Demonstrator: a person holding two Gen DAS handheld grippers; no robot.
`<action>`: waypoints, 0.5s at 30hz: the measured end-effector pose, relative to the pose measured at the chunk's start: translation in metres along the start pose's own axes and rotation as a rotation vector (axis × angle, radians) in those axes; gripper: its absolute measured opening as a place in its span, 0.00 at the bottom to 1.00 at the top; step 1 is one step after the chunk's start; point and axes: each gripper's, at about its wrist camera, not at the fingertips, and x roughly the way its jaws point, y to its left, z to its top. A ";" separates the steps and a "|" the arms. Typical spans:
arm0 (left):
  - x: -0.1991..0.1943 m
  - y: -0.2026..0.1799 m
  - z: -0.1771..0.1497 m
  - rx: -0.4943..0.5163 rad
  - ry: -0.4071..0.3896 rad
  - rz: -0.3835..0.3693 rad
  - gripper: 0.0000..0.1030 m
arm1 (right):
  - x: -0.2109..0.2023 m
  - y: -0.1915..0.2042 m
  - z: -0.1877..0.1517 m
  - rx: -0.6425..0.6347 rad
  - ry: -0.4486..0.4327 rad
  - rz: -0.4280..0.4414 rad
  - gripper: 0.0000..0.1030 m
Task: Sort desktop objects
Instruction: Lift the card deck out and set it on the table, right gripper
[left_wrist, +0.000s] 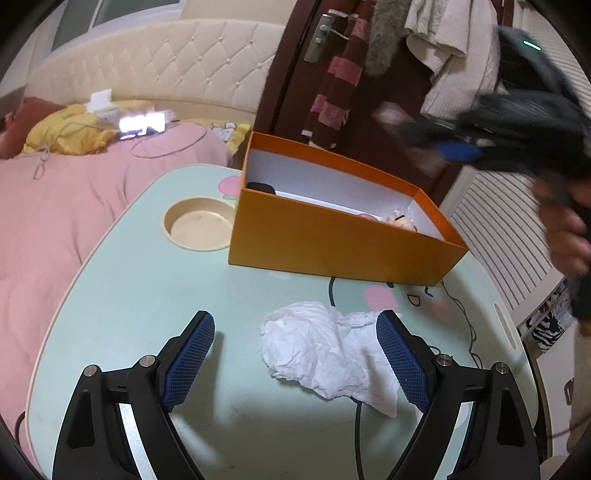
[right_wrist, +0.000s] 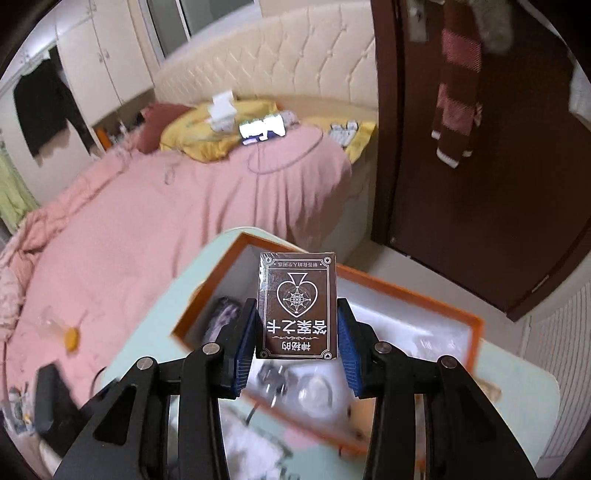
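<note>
The right tongs (right_wrist: 297, 328) are clamped on a dark brown card box (right_wrist: 297, 306) printed with a white spade emblem and Chinese lettering; its blue pads press both long sides, and the box stands upright between them. Held so, the box hangs above the open orange box (right_wrist: 461, 317), over the part nearest the worktop's far edge. Inside that box lie a dark item at the far left end and some pale, blurred things toward the near end; what they are cannot be told. The left tongs (left_wrist: 295, 354) stand wide open and hold nothing, hovering over the near middle of the pale green worktop (left_wrist: 147, 288). A crumpled white tissue (left_wrist: 325, 354) lies on the worktop between its fingers, closer to the right pad than the left and not gripped by either. Beyond the tissue, the orange box (left_wrist: 332, 236) sits at the worktop's far edge, toward its far right corner. Just left of it is a round cup recess (left_wrist: 199, 225) sunk into the worktop. In the left wrist view the right tongs appear blurred at the upper right, above the box's right end. A bed with a pink quilt (left_wrist: 74, 221) lies past the worktop's left edge.
</note>
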 end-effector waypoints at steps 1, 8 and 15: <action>0.000 0.000 -0.001 -0.005 0.001 0.002 0.86 | -0.007 0.002 -0.008 -0.001 0.002 0.008 0.41; 0.001 0.003 -0.001 -0.029 0.009 0.020 0.86 | -0.022 0.003 -0.082 0.042 0.094 -0.003 0.41; -0.002 -0.001 0.004 -0.033 0.029 0.041 0.86 | 0.006 -0.014 -0.137 0.148 0.185 -0.087 0.41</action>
